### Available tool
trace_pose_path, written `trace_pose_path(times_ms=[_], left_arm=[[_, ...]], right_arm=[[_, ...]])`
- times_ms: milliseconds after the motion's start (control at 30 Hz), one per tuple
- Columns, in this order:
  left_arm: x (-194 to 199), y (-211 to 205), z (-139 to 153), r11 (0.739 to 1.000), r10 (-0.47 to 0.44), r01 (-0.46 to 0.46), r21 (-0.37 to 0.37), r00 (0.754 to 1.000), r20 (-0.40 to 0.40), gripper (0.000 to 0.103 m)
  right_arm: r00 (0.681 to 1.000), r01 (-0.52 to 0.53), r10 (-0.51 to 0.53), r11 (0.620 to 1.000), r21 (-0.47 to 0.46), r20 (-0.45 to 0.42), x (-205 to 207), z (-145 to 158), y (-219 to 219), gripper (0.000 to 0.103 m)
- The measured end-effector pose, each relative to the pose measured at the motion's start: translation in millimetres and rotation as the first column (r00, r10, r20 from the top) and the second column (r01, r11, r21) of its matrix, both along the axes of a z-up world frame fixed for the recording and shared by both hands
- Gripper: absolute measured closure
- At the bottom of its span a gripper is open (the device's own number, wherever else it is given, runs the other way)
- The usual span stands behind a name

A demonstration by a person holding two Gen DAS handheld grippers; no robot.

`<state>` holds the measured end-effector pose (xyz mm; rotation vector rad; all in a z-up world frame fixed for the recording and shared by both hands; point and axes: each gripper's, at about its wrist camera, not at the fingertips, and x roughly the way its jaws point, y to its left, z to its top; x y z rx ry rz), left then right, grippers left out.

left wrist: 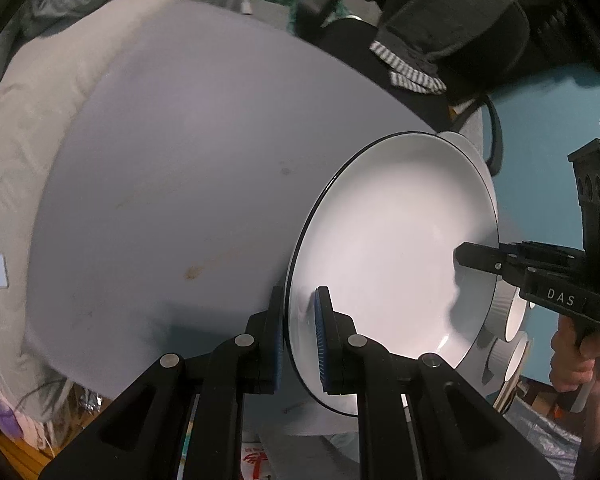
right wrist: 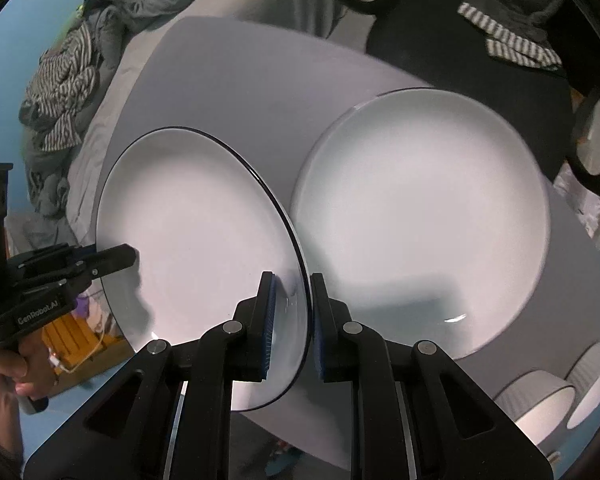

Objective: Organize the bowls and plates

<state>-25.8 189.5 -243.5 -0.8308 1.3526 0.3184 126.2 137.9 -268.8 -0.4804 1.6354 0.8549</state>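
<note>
A white plate with a thin black rim is held in the air above the grey table, tilted. My left gripper is shut on its near edge. My right gripper is shut on the opposite edge; in the left wrist view it comes in from the right. A second white plate lies flat on the table, just right of the held one. Two grey ribbed bowls stand at the table's near right; they show under the plate in the left wrist view.
The grey table is bounded by bedding on the left and dark clothes with a striped cloth at the far side. A pile of striped clothes lies far left. The floor below is blue.
</note>
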Motion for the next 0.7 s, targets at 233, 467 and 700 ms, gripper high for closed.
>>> trace_pose_path(times_ms=[233, 467, 700], left_arm=[[46.7, -19.3, 4.1, 0.997, -0.077, 0.077, 0.006, 0.997, -0.003, 0.090], [85.8, -35.2, 5.5, 0.990, -0.141, 0.141, 0.014, 0.990, -0.015, 0.090], [109.5, -44.6, -1.0, 0.988, -0.155, 0.156, 0.006, 0.987, -0.038, 0.090]], right_arm=[[0.996, 0.087, -0.087, 0.996, 0.005, 0.003, 33.8, 5.0, -33.6, 0.087], [0.989, 0.149, -0.149, 0.989, 0.012, -0.005, 64.9, 8.8, -65.2, 0.087], [0.983, 0.182, -0.182, 0.983, 0.003, -0.014, 86.7, 2.5, -80.9, 0.086]])
